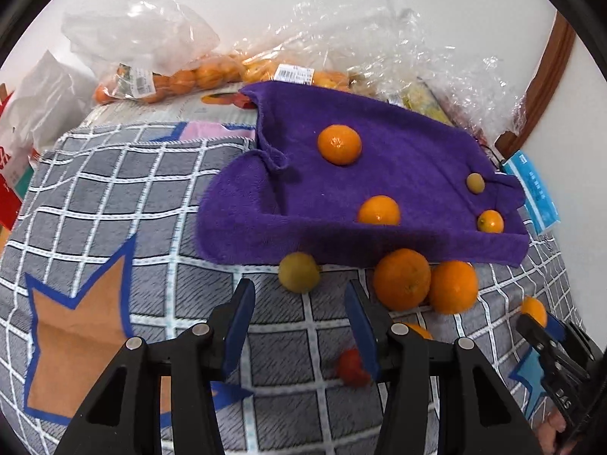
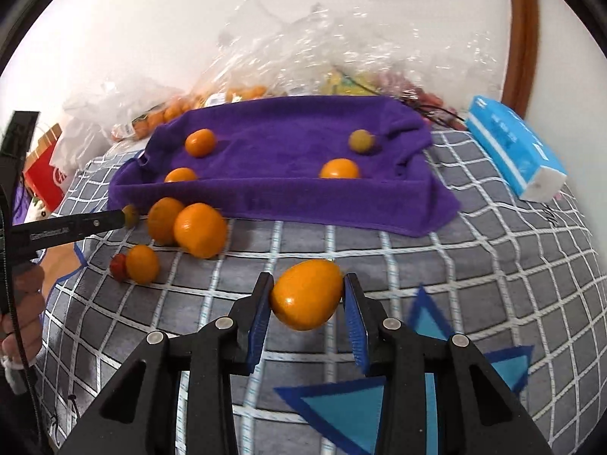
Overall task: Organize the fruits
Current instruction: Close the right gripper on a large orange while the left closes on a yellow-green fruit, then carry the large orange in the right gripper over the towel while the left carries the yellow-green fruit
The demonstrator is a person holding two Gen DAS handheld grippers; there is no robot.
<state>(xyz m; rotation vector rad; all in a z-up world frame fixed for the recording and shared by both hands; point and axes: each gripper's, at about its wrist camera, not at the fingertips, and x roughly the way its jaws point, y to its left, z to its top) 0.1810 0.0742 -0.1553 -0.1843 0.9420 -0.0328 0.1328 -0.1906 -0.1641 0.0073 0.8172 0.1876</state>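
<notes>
1. Jaws of the right gripper (image 2: 306,295) are clamped on a small orange fruit (image 2: 305,294), both blue pads touching its sides, held above the grey checked blanket (image 2: 474,258).
2. Left gripper (image 1: 299,311) hangs with its jaws spread wide and nothing between them, just short of a yellow-green fruit (image 1: 299,272).
3. Two large oranges (image 1: 402,279) sit touching at the near edge of the purple towel (image 1: 398,159).
4. Four more fruits rest on that towel, well apart.
5. Blue tissue pack (image 2: 512,148) lies to the towel's right.
</notes>
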